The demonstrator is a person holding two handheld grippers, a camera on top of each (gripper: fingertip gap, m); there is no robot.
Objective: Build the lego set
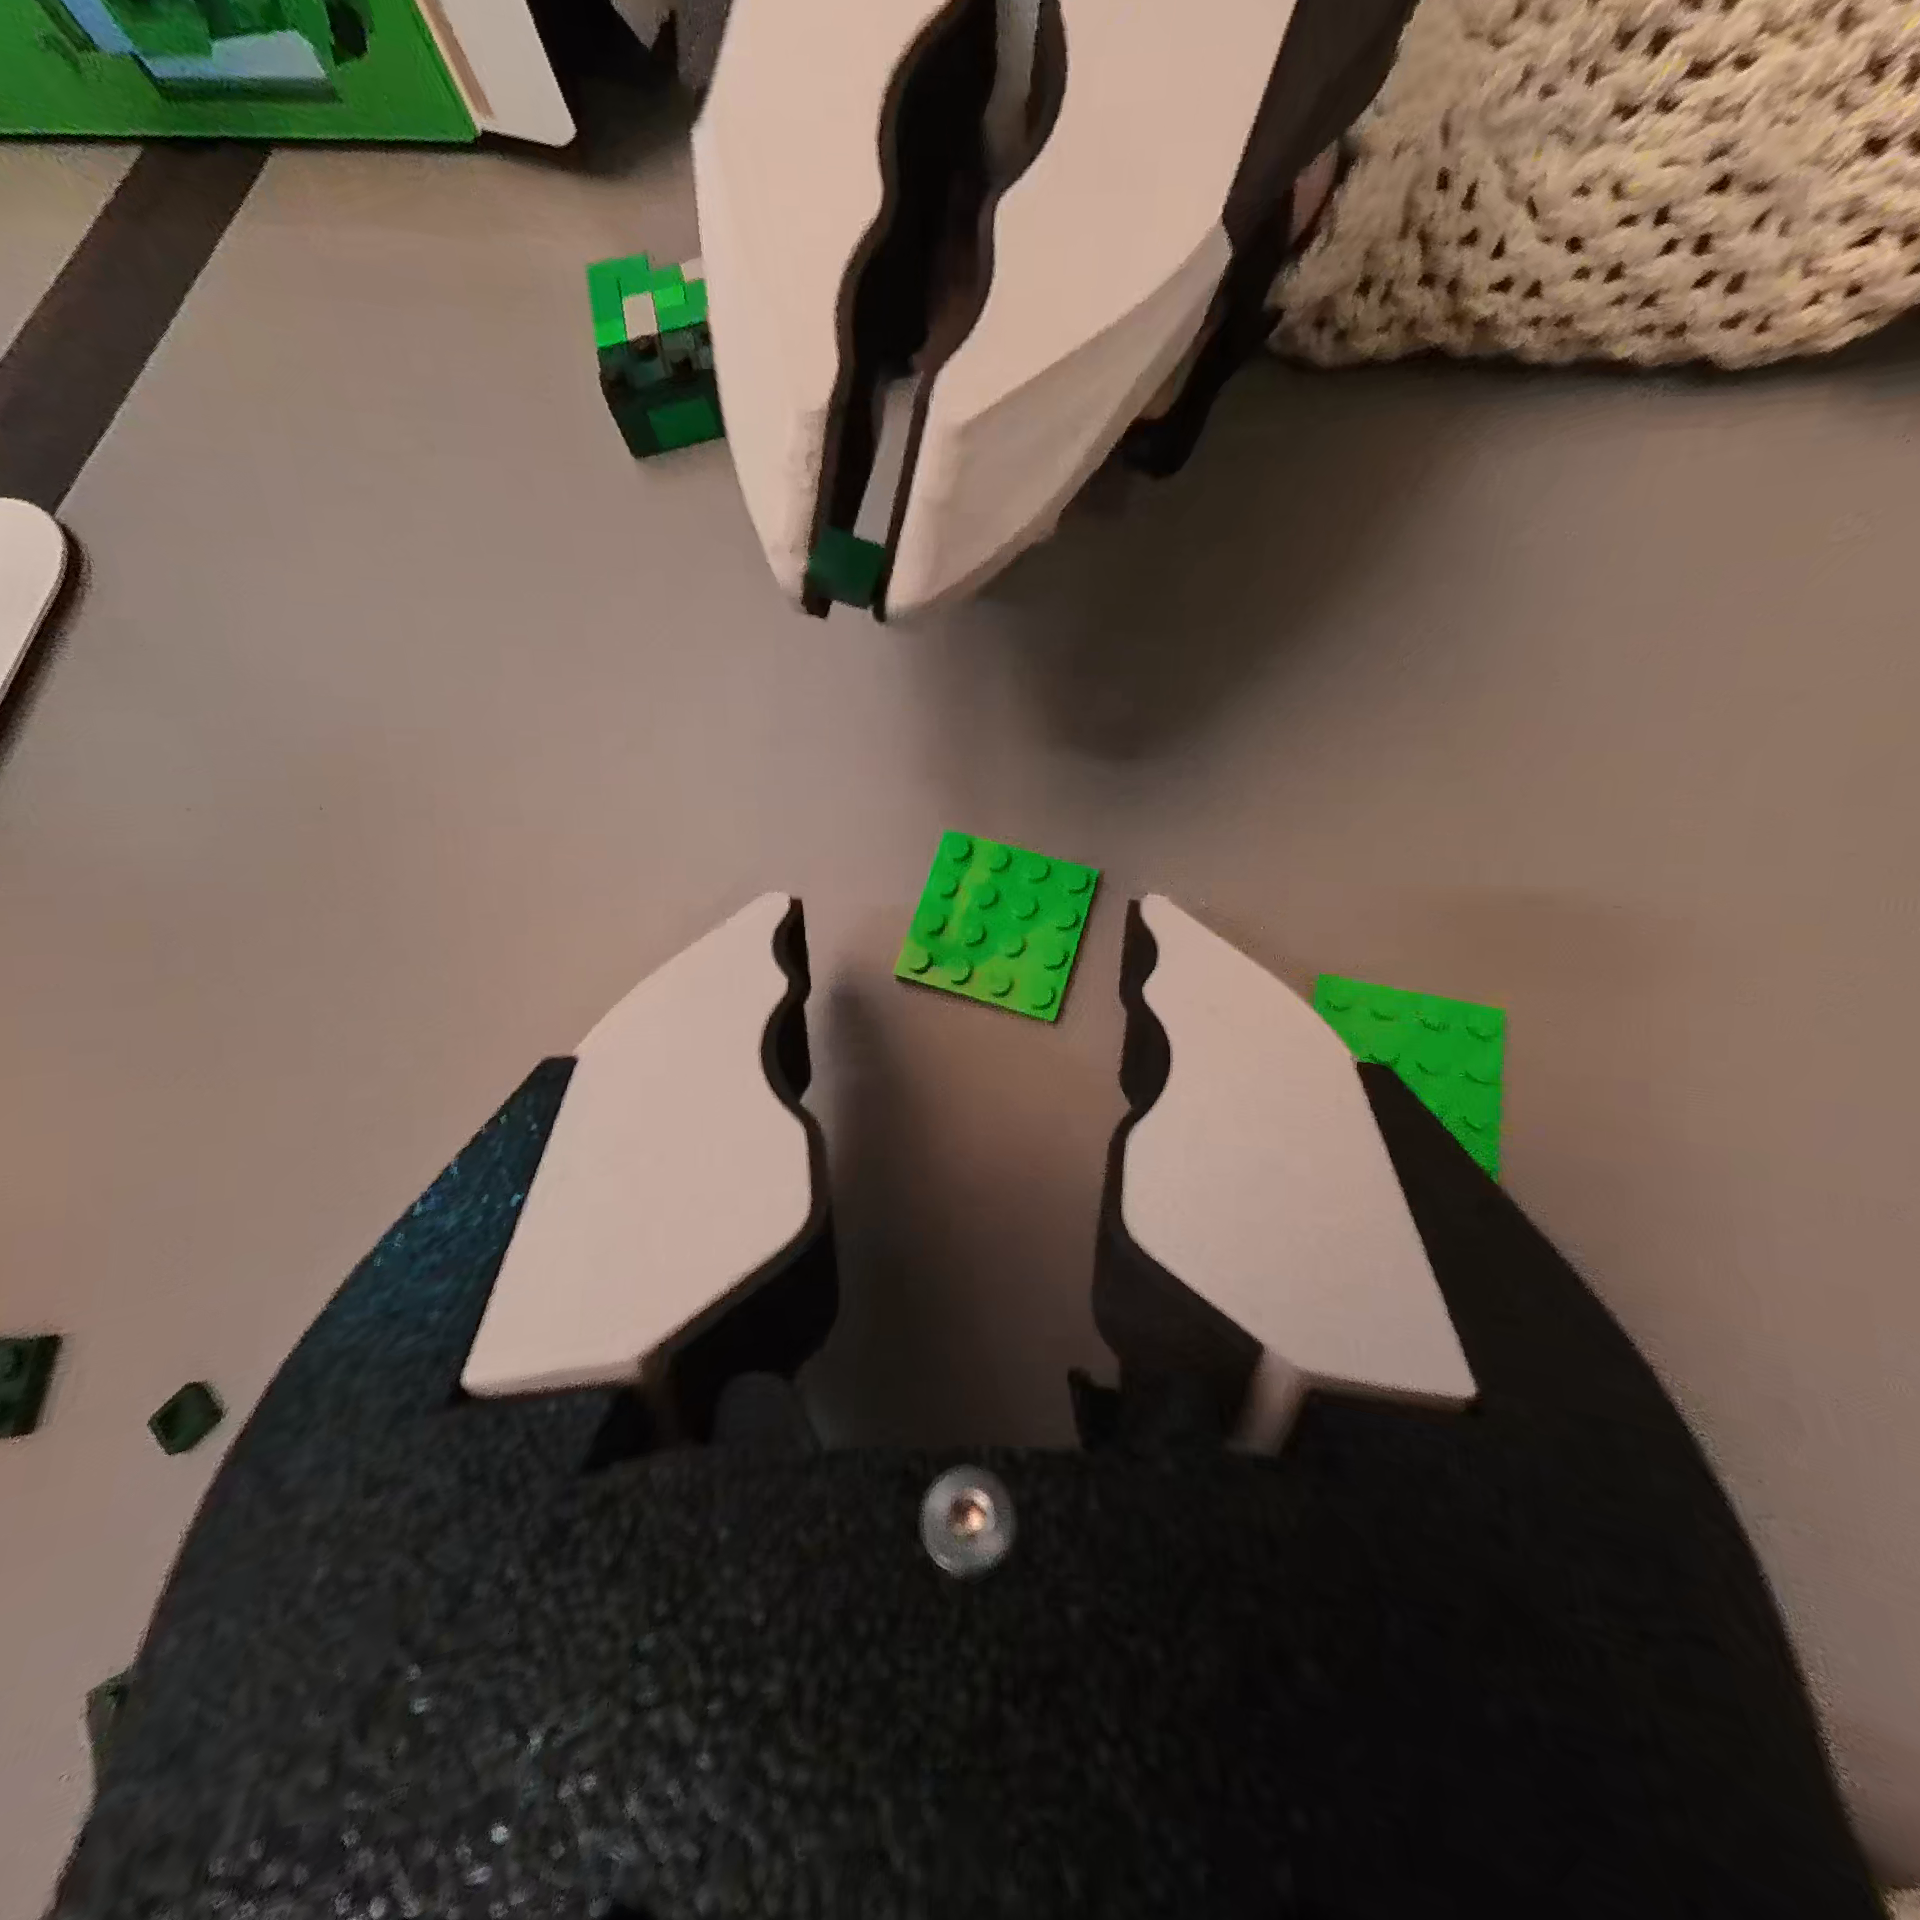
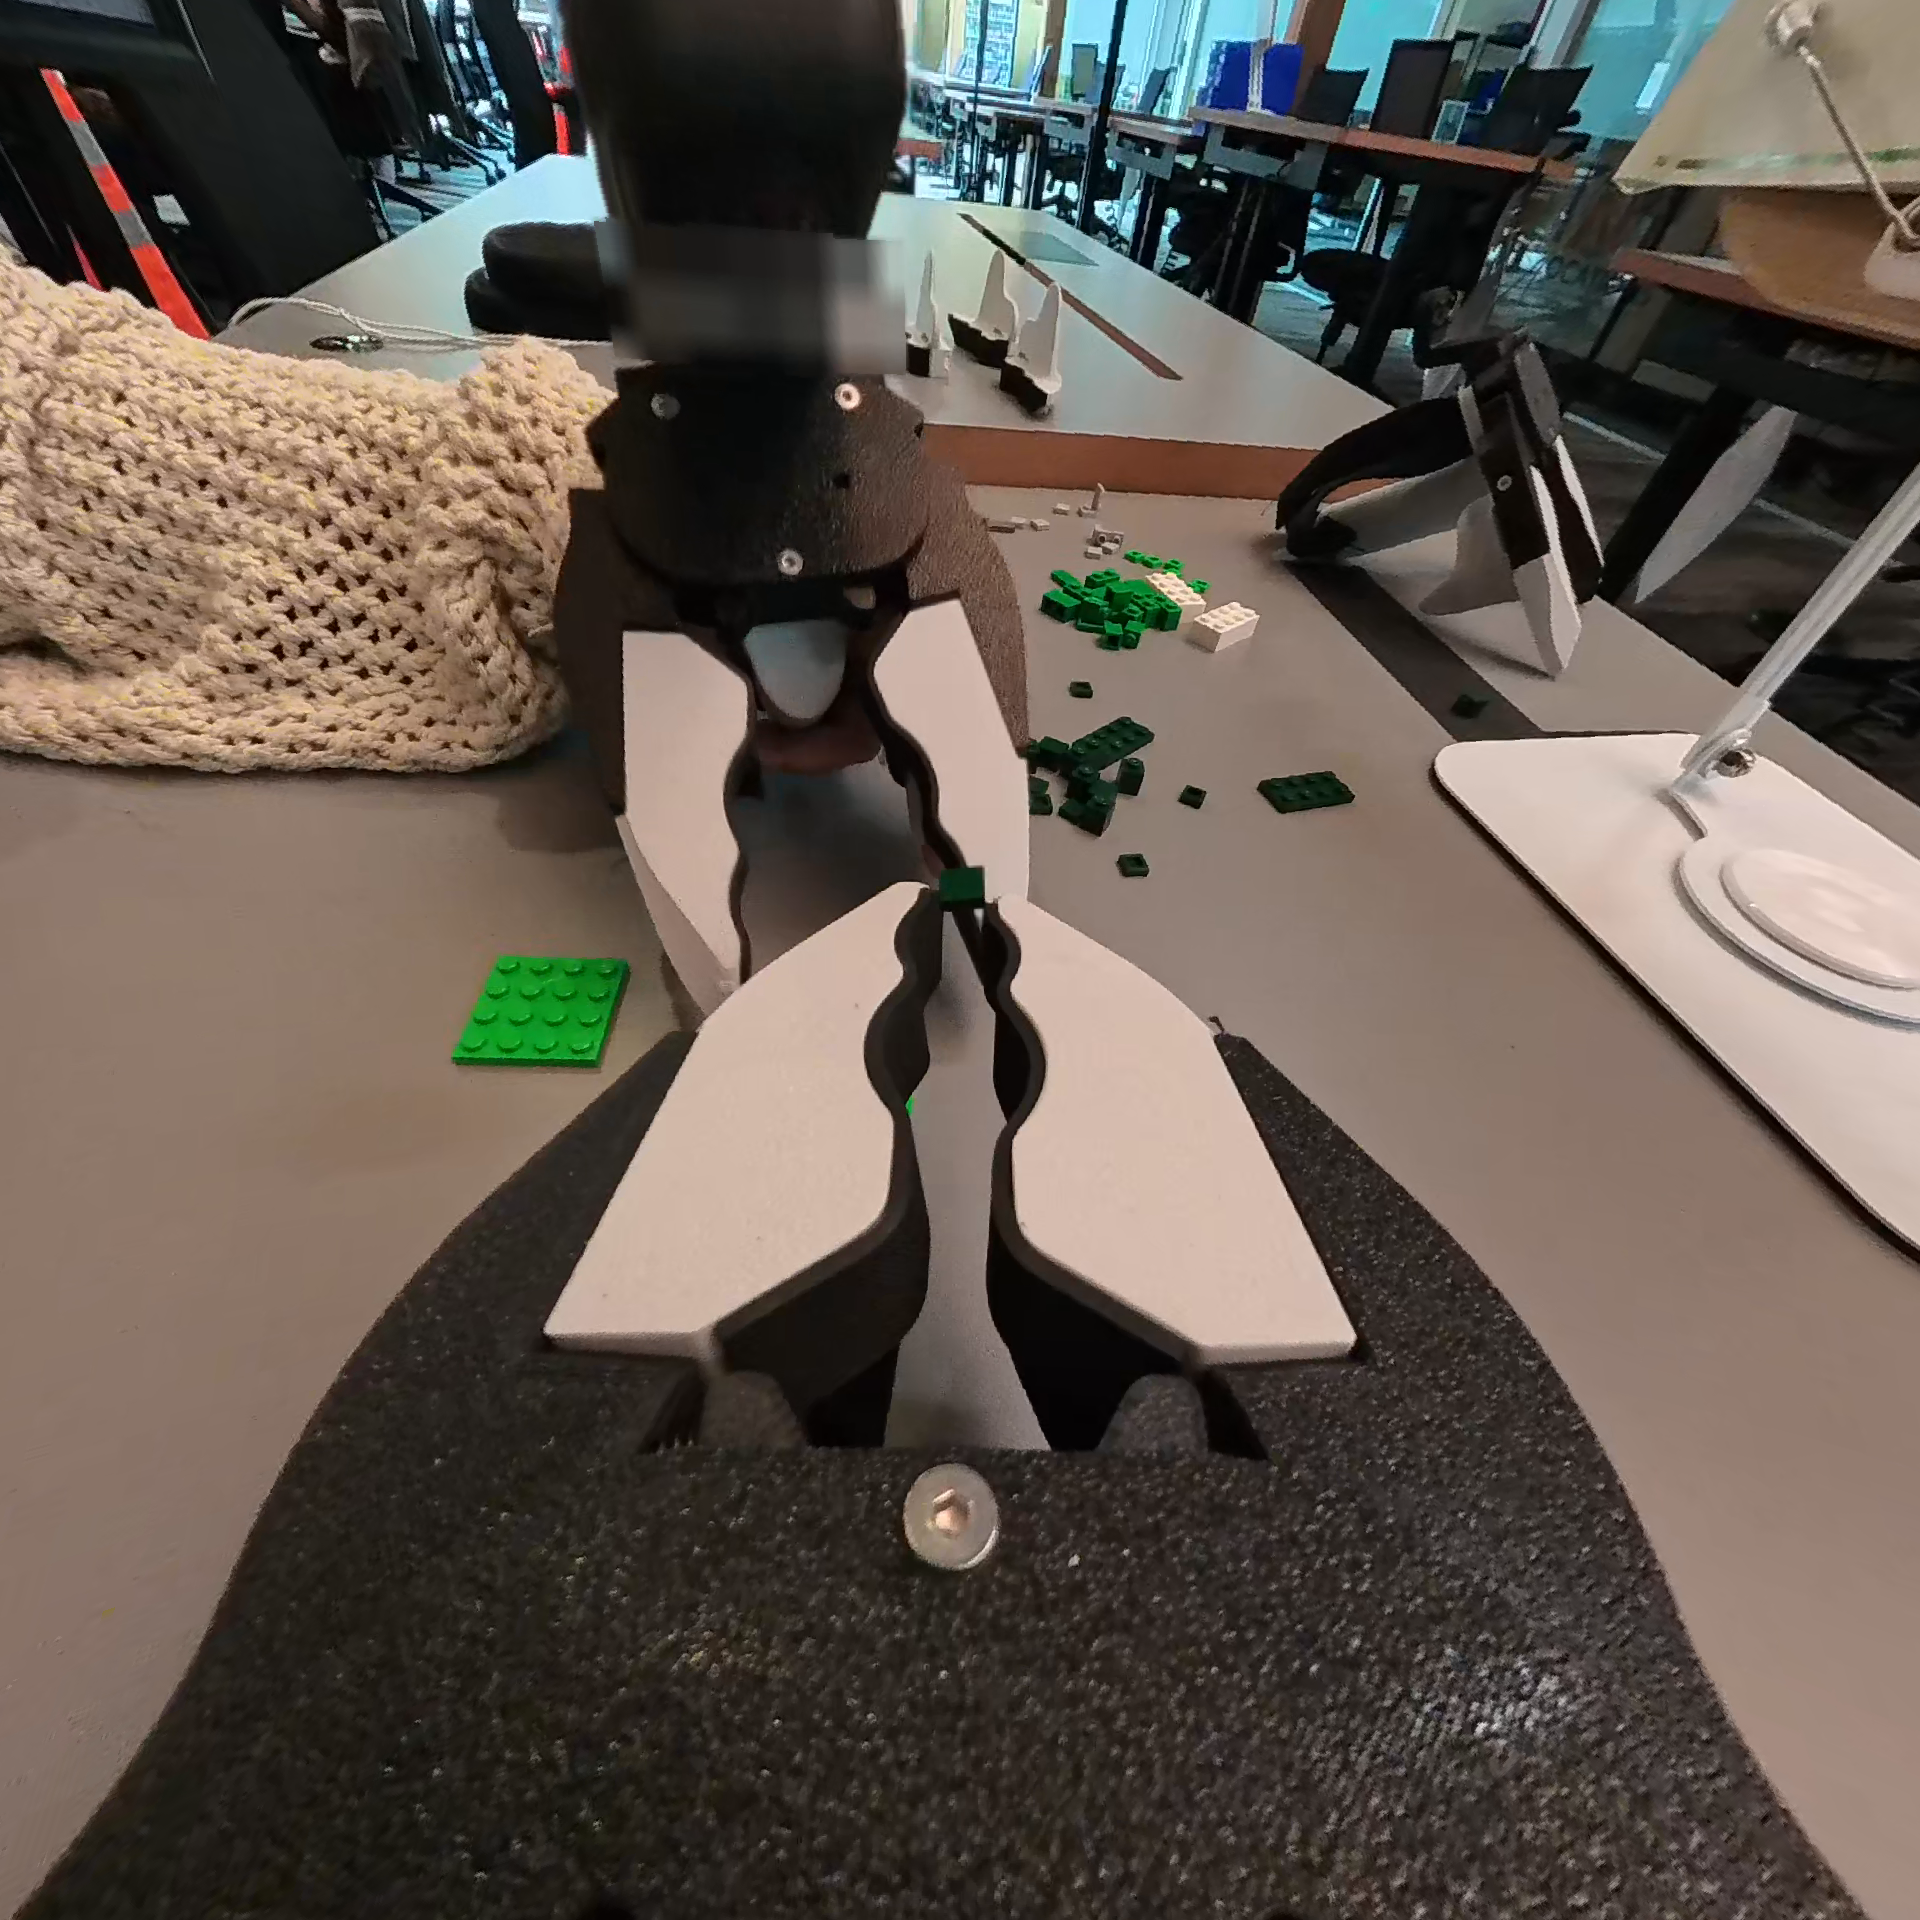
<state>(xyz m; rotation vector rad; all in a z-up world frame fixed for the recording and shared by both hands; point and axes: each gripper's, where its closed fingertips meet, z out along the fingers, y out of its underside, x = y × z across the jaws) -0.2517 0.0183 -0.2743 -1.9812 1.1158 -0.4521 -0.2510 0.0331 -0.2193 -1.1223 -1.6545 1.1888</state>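
Observation:
My left gripper (image 1: 968, 906) is open and empty, low over the grey table, with a bright green 4x4 plate (image 1: 997, 925) lying just past its fingertips. A second bright green plate (image 1: 1434, 1060) lies to its right, partly hidden by the right finger; it also shows in the right wrist view (image 2: 542, 1010). My right gripper (image 1: 852, 608) faces the left one from the far side, above the table. It is shut on a small dark green brick (image 1: 847, 566) at its tips (image 2: 958, 902); the brick (image 2: 961, 886) pokes out between them. A small built green block (image 1: 660, 353) stands behind.
Loose dark green bricks (image 2: 1091, 769) and a bright green and white pile (image 2: 1132, 608) lie beyond the grippers. A white lamp base (image 2: 1714, 935) sits at the right. A knitted sleeve (image 2: 260, 582) rests at the left. A green box (image 1: 208, 62) stands at the far left. From either gripper's tips it is about 15 centimeters to the small built green block (image 1: 660, 353).

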